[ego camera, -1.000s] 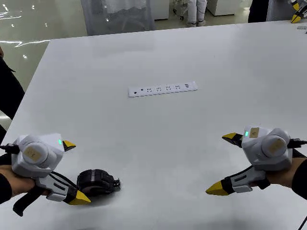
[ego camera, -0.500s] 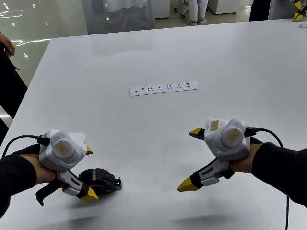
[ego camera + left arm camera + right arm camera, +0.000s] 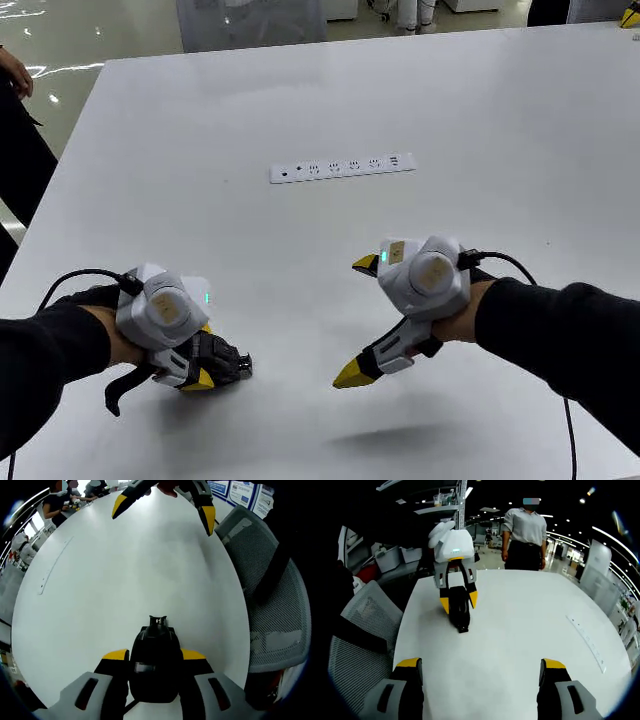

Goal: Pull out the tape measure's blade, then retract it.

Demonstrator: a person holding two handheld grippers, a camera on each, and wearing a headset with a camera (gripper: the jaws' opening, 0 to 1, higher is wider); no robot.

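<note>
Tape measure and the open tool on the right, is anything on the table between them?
No. In the head view the stretch between the tape measure and the right tool is bare white table. The right gripper view agrees.

The table (image 3: 450, 100) is plain white. The tape measure (image 3: 226, 360) is black all over. The left gripper (image 3: 154, 654) and right gripper (image 3: 357, 320) have white and pale grey shells, black trim and yellow tips, with tan labels. A small green light glows on the left one. The cable (image 3: 70, 280) and the sleeves (image 3: 560, 330) are black. The power strip (image 3: 342, 167) is white with dark sockets. The chair (image 3: 280, 605) is grey mesh. The floor (image 3: 60, 40) is glossy pale green. The person (image 3: 527, 530) wears a light grey shirt and dark trousers.
</note>
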